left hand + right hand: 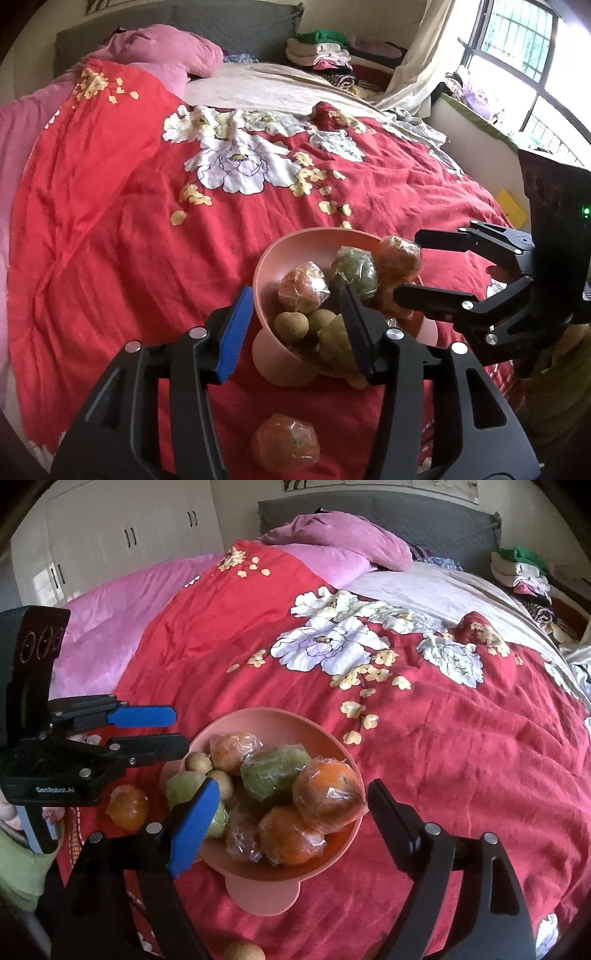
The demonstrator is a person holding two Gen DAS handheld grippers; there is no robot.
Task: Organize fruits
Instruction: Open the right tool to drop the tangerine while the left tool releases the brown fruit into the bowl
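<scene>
1. My left gripper (295, 328) stands partly open and empty over the near rim of the bowl; its jaws straddle the rim, with the small brown fruits (291, 325) between them, but the pads press on nothing.
2. My right gripper (288, 816) is spread wide and holds nothing. The wrapped orange (328, 794) at the top of the heap lies between its fingers untouched, which I read as a release into the pile.
3. The pink bowl (258, 716) sits on its foot on the red quilt (443, 746), heaped with wrapped oranges, a wrapped green fruit (269, 775) and loose pale ones, so gathered fruit stays together on the soft bed.
4. Two pieces are still outside: a wrapped orange on the quilt (284, 446), near my left side, and a small brown fruit (243, 952) at the near edge. I judge those come next.
5. The heap is high; another wrapped fruit could slide off.
</scene>
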